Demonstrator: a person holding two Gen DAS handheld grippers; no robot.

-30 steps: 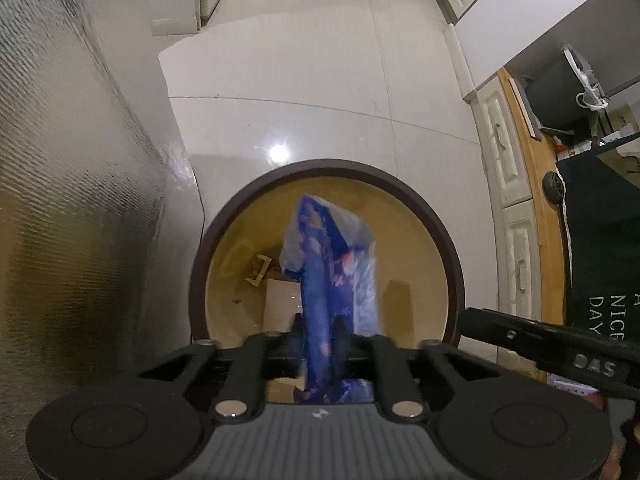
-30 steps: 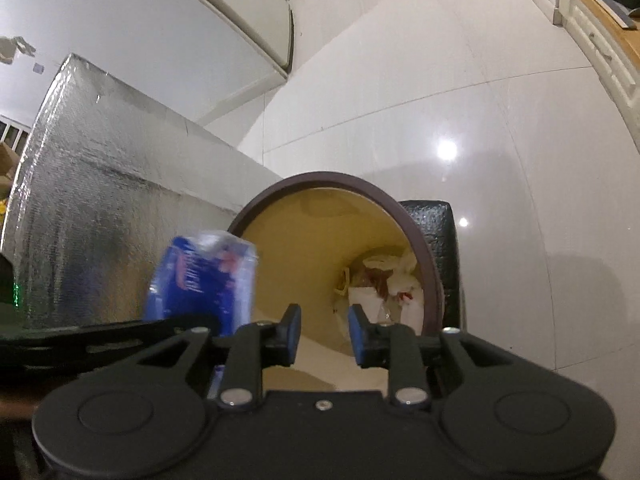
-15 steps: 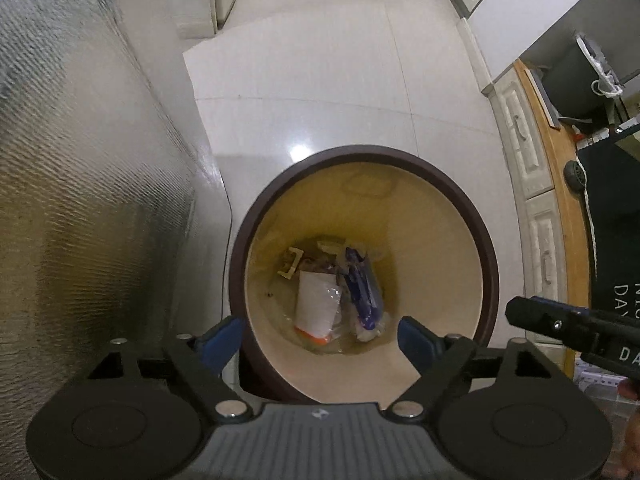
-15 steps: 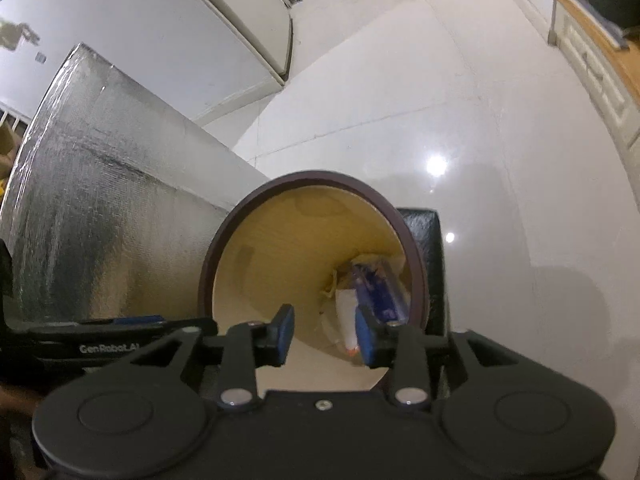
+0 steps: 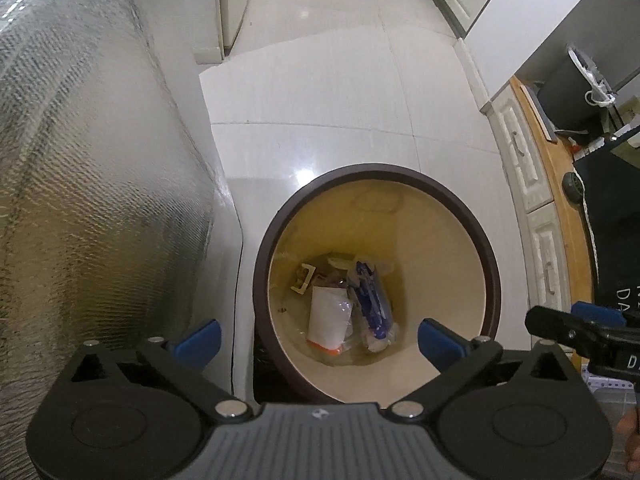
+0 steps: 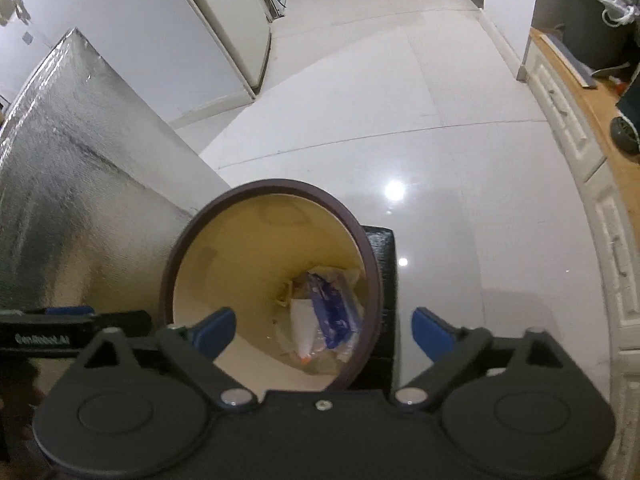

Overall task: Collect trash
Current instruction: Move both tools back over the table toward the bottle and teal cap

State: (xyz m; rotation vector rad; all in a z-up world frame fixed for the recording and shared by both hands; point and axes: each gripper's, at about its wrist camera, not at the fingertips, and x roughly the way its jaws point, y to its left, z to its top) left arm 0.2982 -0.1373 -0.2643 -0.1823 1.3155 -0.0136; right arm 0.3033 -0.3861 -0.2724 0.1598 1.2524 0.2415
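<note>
A round trash bin (image 5: 491, 264) with a dark brown rim and yellow inside stands on the white floor; it also shows in the right wrist view (image 6: 372, 268). A blue plastic wrapper (image 5: 372, 304) lies at its bottom beside a white packet (image 5: 328, 318) and other scraps; the wrapper also shows in the right wrist view (image 6: 332, 312). My left gripper (image 5: 318, 340) is open and empty above the bin's near edge. My right gripper (image 6: 322, 330) is open and empty above the bin, and its arm shows at the left wrist view's right edge (image 5: 580, 330).
A silver foil-covered box (image 5: 80, 200) stands tight against the bin's left side, also seen in the right wrist view (image 6: 72, 184). A white cabinet with a wooden top (image 5: 536, 184) lines the right. A black block (image 6: 382, 280) sits behind the bin. White tiled floor (image 5: 340, 100) stretches ahead.
My left gripper opened and the blue wrapper fell into the bin, where it now lies. My right gripper's fingers opened wide. Both grippers rose and drew back from the bin.
</note>
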